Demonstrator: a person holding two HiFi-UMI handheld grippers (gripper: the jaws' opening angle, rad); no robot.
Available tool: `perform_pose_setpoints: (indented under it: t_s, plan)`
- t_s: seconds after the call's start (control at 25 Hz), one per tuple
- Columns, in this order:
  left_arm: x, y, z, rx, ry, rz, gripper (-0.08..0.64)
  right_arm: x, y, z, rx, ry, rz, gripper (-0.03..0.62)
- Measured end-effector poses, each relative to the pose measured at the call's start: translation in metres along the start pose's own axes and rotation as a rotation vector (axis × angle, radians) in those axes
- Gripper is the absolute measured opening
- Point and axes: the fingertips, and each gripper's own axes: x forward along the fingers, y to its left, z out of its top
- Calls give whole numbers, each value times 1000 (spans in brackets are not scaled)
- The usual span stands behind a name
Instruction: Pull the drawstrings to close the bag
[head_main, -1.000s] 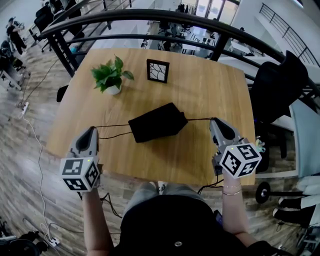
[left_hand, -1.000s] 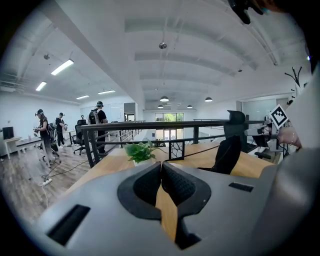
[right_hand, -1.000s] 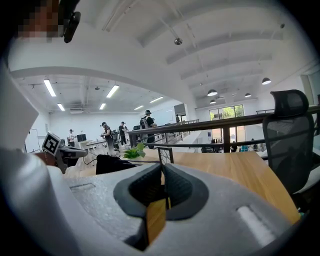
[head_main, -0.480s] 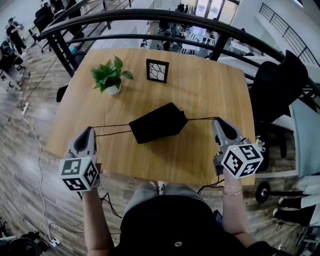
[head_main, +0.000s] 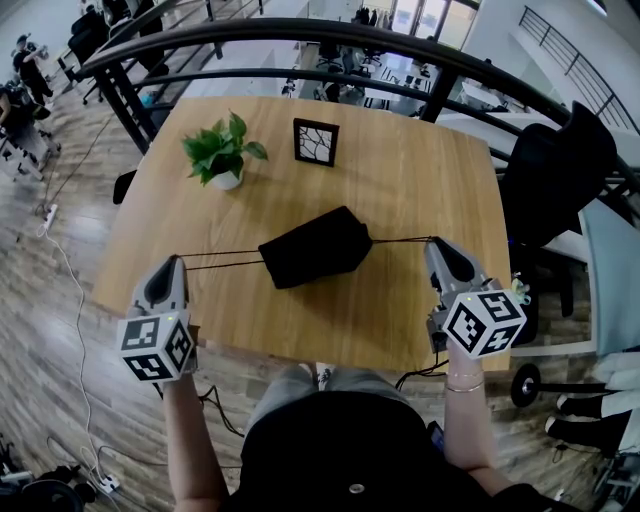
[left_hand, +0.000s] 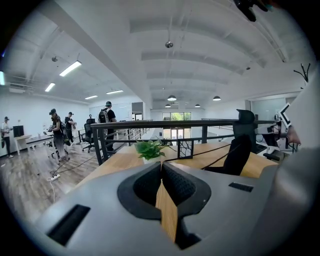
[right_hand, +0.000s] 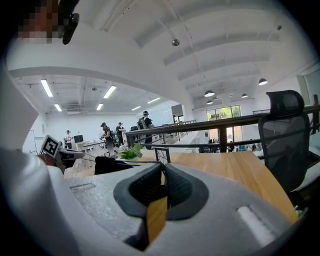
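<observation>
Drawstrings (head_main: 225, 259) taut, bag (head_main: 315, 247) close to cinched
The black bag lies mid-counter (head_main: 400, 170), cords stretched straight out either side. The left gripper (head_main: 177, 262) and right gripper (head_main: 436, 243) each clench a cord end, held low near the front edge, well apart — the mouth looks gathered, perhaps a last tightening left

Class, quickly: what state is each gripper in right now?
Left gripper: jaws shut on the left drawstring.
Right gripper: jaws shut on the right drawstring.

Left hand-held gripper (head_main: 176, 262) farther out; left drawstrings (head_main: 225, 264) now taut.
</observation>
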Motion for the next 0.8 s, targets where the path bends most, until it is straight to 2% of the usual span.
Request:
perform_pose_setpoints:
  t_s: [0.8]
  plan:
    - [-10,19,-13,-37,23,41,25,-12,-17,-9,15,18,-58,18]
